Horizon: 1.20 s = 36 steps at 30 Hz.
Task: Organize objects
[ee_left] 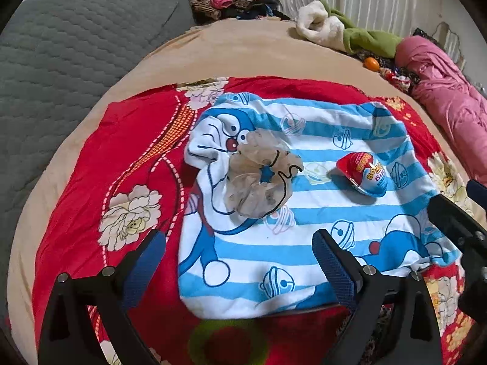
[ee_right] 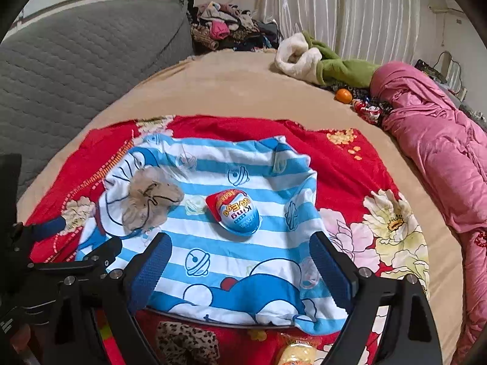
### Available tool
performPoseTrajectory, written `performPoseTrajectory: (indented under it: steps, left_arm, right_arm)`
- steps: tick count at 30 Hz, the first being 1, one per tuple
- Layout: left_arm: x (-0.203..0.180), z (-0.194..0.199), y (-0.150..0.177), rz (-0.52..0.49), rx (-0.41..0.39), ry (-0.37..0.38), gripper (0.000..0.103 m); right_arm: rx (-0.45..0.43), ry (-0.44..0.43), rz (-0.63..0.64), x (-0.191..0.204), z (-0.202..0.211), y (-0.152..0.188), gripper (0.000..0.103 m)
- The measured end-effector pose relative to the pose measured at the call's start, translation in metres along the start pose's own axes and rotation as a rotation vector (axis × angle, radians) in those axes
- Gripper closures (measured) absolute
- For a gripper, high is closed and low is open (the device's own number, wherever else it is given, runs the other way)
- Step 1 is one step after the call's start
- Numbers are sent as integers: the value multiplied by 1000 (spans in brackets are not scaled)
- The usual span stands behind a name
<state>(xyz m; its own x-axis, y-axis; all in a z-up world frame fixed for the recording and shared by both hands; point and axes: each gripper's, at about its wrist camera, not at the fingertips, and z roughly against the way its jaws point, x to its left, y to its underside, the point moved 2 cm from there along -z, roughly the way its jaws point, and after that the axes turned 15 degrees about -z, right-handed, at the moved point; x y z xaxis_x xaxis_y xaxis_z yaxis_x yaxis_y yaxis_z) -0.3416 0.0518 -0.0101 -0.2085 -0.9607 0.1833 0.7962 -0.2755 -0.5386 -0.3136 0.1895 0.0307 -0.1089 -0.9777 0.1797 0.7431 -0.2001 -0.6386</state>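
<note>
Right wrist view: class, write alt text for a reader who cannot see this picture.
An egg-shaped snack pack and a beige scrunchie lie apart on a blue-and-white striped cartoon cloth spread over a red floral blanket. The open right gripper hovers above the cloth, empty, and the left gripper shows at the left edge.

Both wrist views look steeply down, close over the bed, sharing the striped cartoon cloth (ee_left: 304, 213) (ee_right: 243, 243).
</note>
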Motion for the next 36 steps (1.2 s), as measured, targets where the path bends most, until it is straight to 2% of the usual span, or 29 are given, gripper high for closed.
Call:
performPoseTrajectory:
  steps: [9,15,20,36]
  left_arm:
    - [6,34,10,15,-46,-3,5]
    - [7,54,15,18,-69,-3,5]
    - [10,69,17,32,-87,5,5]
    - [14,136,32,39,-160,4,5]
  right_arm:
    - [-59,-29,-13,-1,39,1,1]
    - [-93,-42,-13,1,62,1,1]
    - [-159,-48,-11,4,87,-1,1]
    - [-223,-80,-13,8,154,8,1]
